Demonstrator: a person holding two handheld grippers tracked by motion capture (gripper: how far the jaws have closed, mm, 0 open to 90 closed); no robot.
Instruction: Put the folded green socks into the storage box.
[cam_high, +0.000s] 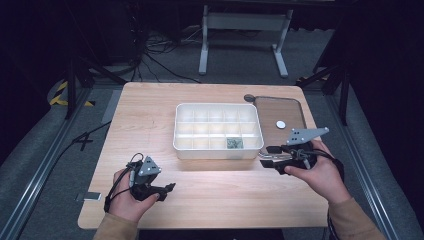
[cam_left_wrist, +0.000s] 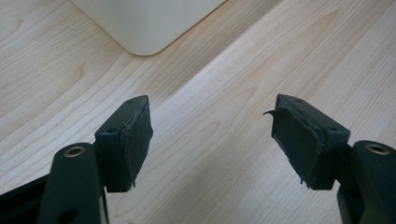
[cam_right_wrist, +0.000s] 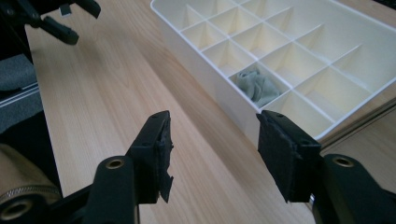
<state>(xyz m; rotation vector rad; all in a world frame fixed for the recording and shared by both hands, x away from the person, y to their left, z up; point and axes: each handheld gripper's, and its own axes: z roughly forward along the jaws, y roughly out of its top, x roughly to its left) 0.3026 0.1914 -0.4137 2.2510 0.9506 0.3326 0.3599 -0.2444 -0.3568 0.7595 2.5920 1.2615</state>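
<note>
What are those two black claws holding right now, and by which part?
Nothing. The left gripper stands open over bare table, and the right gripper is open too, with nothing between its jaws. The small grey bundle lies in the white tray.

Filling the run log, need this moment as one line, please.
left claw: open, empty | right claw: open, empty, beside organizer box | grey cloth piece: in front-row compartment | white disc: on tray

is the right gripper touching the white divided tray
Apart. The right gripper view shows the right gripper open, with bare wood visible between its jaws and the white divided tray.
</note>
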